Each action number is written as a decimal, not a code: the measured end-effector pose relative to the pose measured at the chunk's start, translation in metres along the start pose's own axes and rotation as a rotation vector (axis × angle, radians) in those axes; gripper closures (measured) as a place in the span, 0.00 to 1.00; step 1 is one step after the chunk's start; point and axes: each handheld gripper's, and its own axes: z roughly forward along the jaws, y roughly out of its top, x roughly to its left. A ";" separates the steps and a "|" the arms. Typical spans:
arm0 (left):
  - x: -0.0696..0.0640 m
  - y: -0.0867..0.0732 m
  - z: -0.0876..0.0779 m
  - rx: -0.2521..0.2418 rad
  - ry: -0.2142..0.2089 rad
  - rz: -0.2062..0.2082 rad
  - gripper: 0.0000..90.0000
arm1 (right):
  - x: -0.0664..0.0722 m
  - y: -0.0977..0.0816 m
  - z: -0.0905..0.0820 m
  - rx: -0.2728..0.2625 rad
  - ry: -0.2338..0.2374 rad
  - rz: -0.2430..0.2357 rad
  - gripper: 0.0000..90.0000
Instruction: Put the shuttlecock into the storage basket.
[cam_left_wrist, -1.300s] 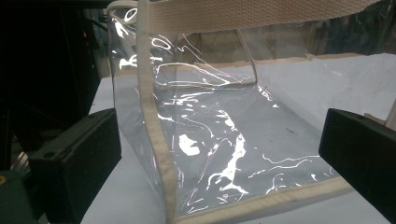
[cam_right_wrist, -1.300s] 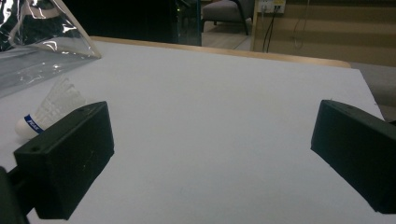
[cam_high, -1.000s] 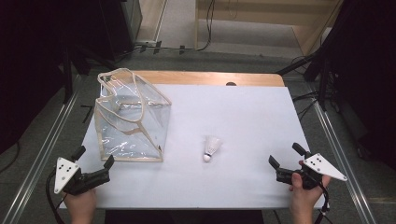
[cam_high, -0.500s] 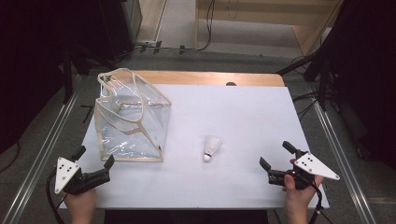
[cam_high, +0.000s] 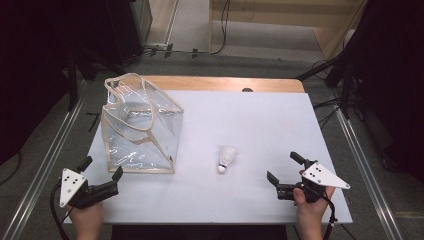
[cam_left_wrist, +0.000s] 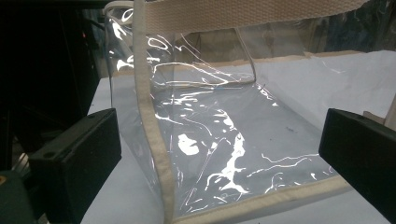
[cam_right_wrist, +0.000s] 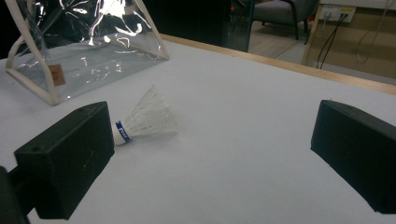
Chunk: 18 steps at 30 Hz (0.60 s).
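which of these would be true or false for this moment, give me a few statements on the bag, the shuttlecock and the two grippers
1. The shuttlecock lies on the white table, outside the clear bag. True.
2. The right gripper is shut on the shuttlecock. False: its jaws are wide apart and hold nothing; the shuttlecock lies apart from it.
3. The left gripper is open near the bag's front corner. True.
4. The bag is opaque black. False: it is transparent with cream webbing trim.
5. The shuttlecock stands upright on its cork. False: it lies on its side in the right gripper view, with a blue band by the cork.
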 end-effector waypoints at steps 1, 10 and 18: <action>0.000 0.000 0.000 0.000 0.000 0.002 0.00 | 0.001 0.000 0.001 0.003 0.005 -0.001 0.00; -0.002 0.000 0.000 0.008 0.000 0.014 0.00 | 0.012 0.001 0.013 0.034 0.051 -0.012 0.08; -0.002 0.000 0.000 0.010 -0.001 0.017 0.00 | 0.023 0.003 0.030 0.088 0.076 -0.028 0.18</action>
